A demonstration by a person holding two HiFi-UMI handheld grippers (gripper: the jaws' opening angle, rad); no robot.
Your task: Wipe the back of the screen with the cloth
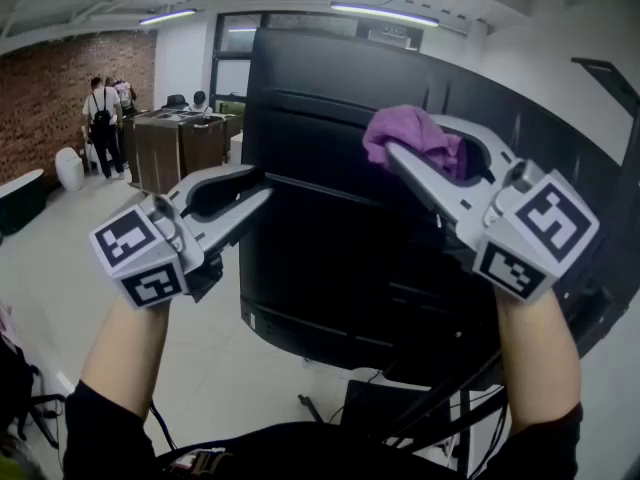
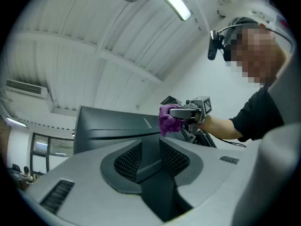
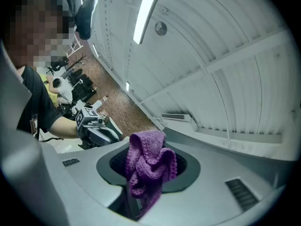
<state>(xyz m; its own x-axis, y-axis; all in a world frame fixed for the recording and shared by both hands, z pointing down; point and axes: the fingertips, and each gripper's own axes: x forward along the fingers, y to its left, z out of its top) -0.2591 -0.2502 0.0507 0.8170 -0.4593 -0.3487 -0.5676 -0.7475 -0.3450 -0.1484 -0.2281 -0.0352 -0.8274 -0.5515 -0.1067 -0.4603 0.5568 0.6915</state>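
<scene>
1. Spanning the space ahead of both grippers, the screen presents its black back panel, tilted.
2. The left gripper has its jaws clamped on the screen's side edge.
3. The right gripper is closed on the purple cloth, which is bunched at its jaw tips and sits at the screen's upper back.

Left gripper and right gripper pale grey; black-and-white marker cubes behind jaws; black sleeves further back.
</scene>
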